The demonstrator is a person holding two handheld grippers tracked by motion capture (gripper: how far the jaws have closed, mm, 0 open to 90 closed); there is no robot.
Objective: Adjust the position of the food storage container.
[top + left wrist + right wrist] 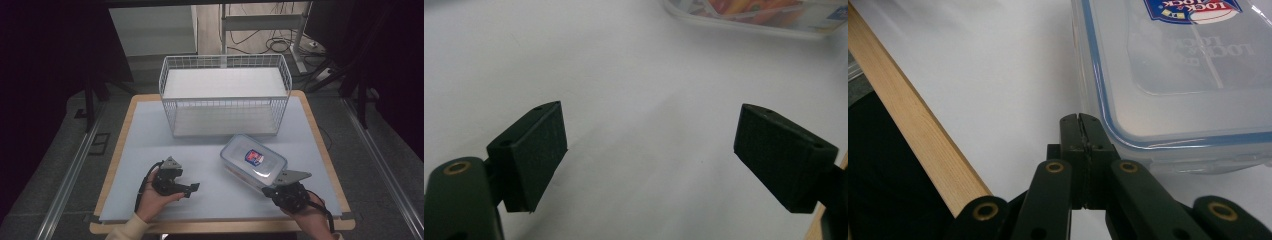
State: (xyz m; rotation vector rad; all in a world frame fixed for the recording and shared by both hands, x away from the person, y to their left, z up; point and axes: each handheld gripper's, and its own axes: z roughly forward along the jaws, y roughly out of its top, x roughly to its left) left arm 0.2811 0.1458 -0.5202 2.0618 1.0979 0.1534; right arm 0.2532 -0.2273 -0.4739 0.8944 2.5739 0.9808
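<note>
A clear plastic container (253, 160) with a blue-rimmed lid and a red and blue label sits tilted at the table's right front, its near end raised. My right gripper (268, 189) is at that near corner. In the right gripper view the jaws (1080, 120) are pressed together right against the container's (1178, 65) corner rim, apparently pinching its edge. My left gripper (193, 188) rests low at the left front, pointing right. Its pads (531, 150) stand wide apart with nothing between them (649, 145), and the container (754, 12) lies farther off.
A white wire basket (225, 101) stands at the back middle of the white mat (150, 145). The wooden table edge (220, 226) runs along the front, and in the right gripper view it (913, 125) passes close to the jaws. Cables lie on the floor behind.
</note>
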